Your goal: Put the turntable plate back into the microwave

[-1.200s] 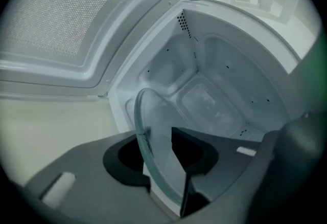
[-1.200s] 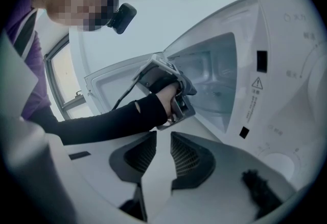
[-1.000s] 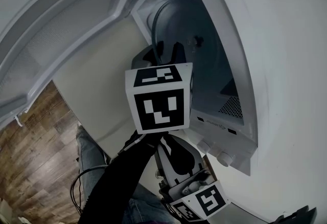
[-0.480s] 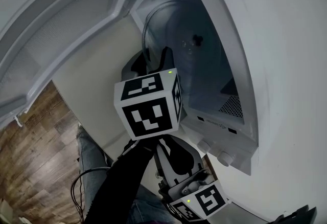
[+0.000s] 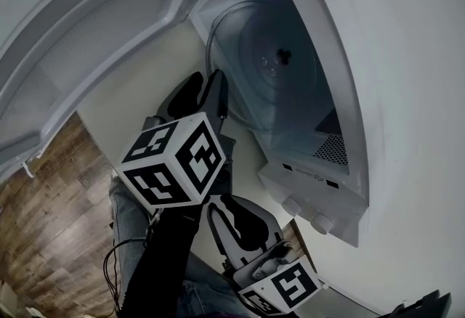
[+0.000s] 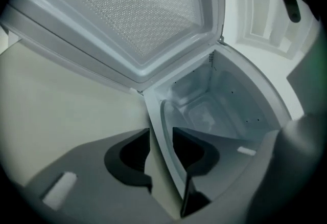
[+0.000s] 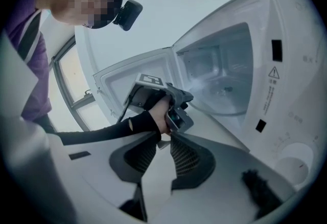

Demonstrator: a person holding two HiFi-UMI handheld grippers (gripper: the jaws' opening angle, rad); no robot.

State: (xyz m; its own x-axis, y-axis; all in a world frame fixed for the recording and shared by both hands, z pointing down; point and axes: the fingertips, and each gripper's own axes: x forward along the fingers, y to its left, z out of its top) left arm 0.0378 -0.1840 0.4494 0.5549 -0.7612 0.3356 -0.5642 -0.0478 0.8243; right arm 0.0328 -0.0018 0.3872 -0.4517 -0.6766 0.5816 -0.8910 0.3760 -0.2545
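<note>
The clear glass turntable plate [image 5: 280, 66] lies inside the open white microwave [image 5: 320, 178]; its hub shows near the middle. My left gripper [image 5: 203, 88] hangs just outside the cavity's front edge, clear of the plate, and its jaws are closing with nothing between them. In the left gripper view the plate's rim [image 6: 165, 113] shows beyond the left gripper [image 6: 161, 133]. Low and nearer the person, my right gripper [image 5: 236, 211] stands open and empty. The right gripper view looks past the right gripper [image 7: 162, 138] at the left gripper [image 7: 176, 103] and the plate [image 7: 225, 92].
The microwave door [image 5: 94, 41] stands swung wide to the left. Two control knobs [image 5: 301, 211] sit on the panel at the right. A cream counter surface [image 5: 138, 102] lies under the door. Below are a wooden floor [image 5: 43, 193] and the person's legs.
The left gripper let go of the plate's rim and drew back down-left out of the cavity, rolling as it went. The plate now lies flat inside. The right gripper kept still.
</note>
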